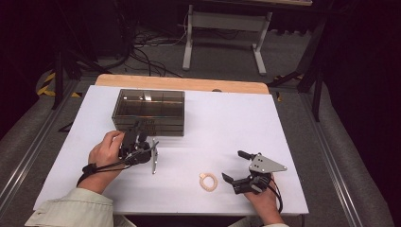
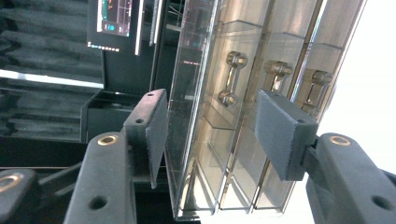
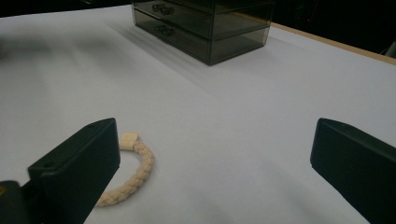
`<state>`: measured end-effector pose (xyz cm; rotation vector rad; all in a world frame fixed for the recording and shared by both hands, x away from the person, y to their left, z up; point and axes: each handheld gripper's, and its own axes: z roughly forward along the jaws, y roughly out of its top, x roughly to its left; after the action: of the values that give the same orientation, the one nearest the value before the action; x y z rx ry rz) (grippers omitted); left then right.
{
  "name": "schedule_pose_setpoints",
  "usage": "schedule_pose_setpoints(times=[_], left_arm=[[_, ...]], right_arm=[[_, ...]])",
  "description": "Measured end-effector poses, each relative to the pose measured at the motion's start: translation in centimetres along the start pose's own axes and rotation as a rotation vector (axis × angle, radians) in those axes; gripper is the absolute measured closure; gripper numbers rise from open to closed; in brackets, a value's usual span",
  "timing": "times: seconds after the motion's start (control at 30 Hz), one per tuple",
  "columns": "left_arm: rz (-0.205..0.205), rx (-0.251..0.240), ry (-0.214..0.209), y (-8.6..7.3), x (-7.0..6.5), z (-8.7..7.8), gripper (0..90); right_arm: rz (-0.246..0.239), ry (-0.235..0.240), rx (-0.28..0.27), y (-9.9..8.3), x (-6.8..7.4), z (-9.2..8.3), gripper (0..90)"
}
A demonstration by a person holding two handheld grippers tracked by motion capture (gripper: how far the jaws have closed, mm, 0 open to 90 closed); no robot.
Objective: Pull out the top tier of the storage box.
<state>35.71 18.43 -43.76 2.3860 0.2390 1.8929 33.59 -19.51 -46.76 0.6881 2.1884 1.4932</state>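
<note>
White table top [image 1: 227, 118] w/ wood back edge, dark floor and cables behind. Upper left of centre: smoky clear drawer box [image 1: 149, 111]. Left gripper [image 1: 137, 135] sits at its front face, jaws half spread astride the drawer handles [image 2: 232, 77], pads not touching. Lower centre: braided cream bracelet [image 1: 208, 181], lying just left of right gripper [image 1: 234, 166], jaws spread wide, nothing between.

The drawer box [image 2: 243, 116] stands just ahead of the left gripper's fingers [image 2: 280, 130]; the braided ring [image 3: 133, 163] lies beside the right gripper's fingers [image 3: 79, 158].
</note>
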Motion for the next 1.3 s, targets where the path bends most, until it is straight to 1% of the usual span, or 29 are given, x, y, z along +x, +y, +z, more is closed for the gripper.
schedule_pose_setpoints(times=[0.03,0.13,0.2,0.27,0.33,0.37,0.43,0.5,0.53,0.6,0.67,0.9,0.93,1.0,1.23,1.3], left_arm=[[-0.008,0.0,-0.001,0.0,-0.1,0.1,47.3],[0.005,0.004,0.002,0.1,-0.4,0.5,48.1],[0.006,0.008,0.0,0.1,-0.5,0.8,48.9],[0.014,0.018,0.008,0.2,-0.8,1.2,50.3],[0.012,0.025,0.004,0.2,-0.9,1.5,51.7],[0.023,0.026,0.005,0.2,-0.9,1.5,52.3],[0.015,0.031,0.009,0.2,-1.1,1.8,53.0],[0.024,0.037,0.012,0.2,-1.2,2.1,55.1],[0.03,0.039,0.02,0.2,-1.3,2.1,56.6],[0.031,0.037,0.024,0.2,-1.4,2.3,57.9],[0.039,0.048,0.024,0.2,-1.5,2.4,59.0],[0.044,0.056,0.022,0.2,-1.7,2.8,63.1],[0.052,0.059,0.022,0.2,-1.7,2.8,63.8],[0.05,0.059,0.023,0.2,-1.9,2.9,65.0],[0.057,0.057,0.048,0.3,-2.0,3.0,69.9],[0.059,0.058,0.058,0.3,-1.9,3.0,73.2]], right_arm=[[0.0,-0.001,0.001,0.0,0.0,0.0,2.1],[0.0,-0.003,-0.001,0.0,0.0,0.0,2.1],[0.0,-0.006,-0.001,0.0,0.0,0.0,2.1],[-0.002,-0.012,0.0,0.0,0.0,0.0,2.0],[-0.004,-0.015,0.0,0.0,0.1,-0.1,2.0],[-0.004,-0.017,0.001,0.0,0.1,0.0,2.0],[-0.005,-0.02,0.004,0.0,0.1,0.0,2.0],[-0.005,-0.019,0.004,0.0,0.1,0.0,2.0],[-0.009,-0.02,0.006,0.0,0.1,0.0,2.0],[-0.011,-0.021,0.006,0.0,0.1,0.0,2.0],[-0.011,-0.023,0.007,0.0,0.1,0.0,2.0],[-0.011,-0.02,0.007,0.0,0.1,0.0,2.1],[-0.012,-0.02,0.008,0.0,0.1,0.0,2.1],[-0.011,-0.019,0.007,0.0,0.1,0.0,2.1],[-0.009,-0.018,0.008,0.0,0.1,0.0,2.1],[-0.01,-0.017,0.007,0.0,0.2,0.0,2.1]])
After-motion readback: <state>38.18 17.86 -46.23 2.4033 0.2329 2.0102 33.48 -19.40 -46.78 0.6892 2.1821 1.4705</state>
